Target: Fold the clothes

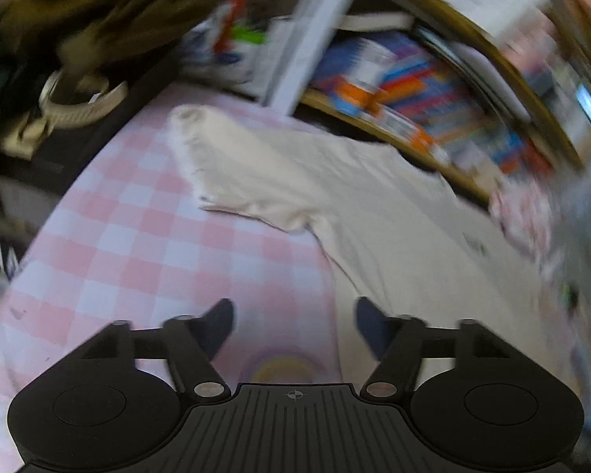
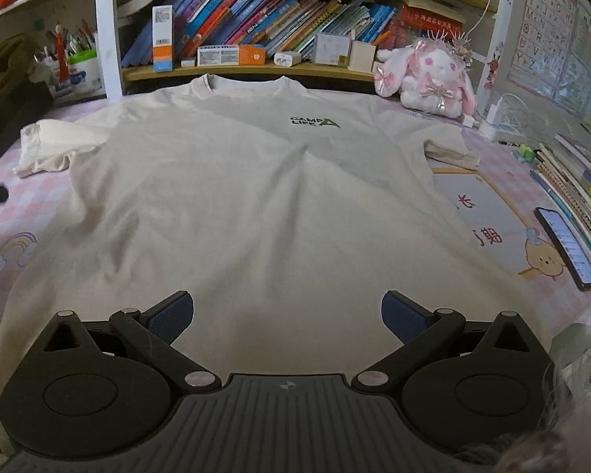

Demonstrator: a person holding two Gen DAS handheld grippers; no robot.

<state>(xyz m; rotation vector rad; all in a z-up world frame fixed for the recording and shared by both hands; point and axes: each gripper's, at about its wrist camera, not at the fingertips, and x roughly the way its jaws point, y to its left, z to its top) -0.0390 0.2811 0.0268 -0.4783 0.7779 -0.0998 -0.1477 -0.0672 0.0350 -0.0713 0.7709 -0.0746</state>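
A cream T-shirt (image 2: 256, 197) lies spread flat, front up, on the pink checked tablecloth (image 2: 4, 213), collar toward the bookshelf and a small dark logo on its chest. My right gripper (image 2: 287, 311) hovers open over the shirt's lower middle, nothing between its blue pads. In the blurred left wrist view my left gripper (image 1: 293, 327) is open above the shirt's left side edge, with the left sleeve (image 1: 232, 165) stretched out ahead of it. The cream T-shirt (image 1: 413, 236) fills the right half of that view.
A bookshelf (image 2: 256, 12) backs the table. A plush rabbit (image 2: 429, 75) sits at the far right, with a phone (image 2: 567, 248), stacked books (image 2: 579, 193) and a printed mat (image 2: 488, 216) along the right side. A dark bag (image 2: 4, 79) and pen cup (image 2: 82, 67) stand at the far left.
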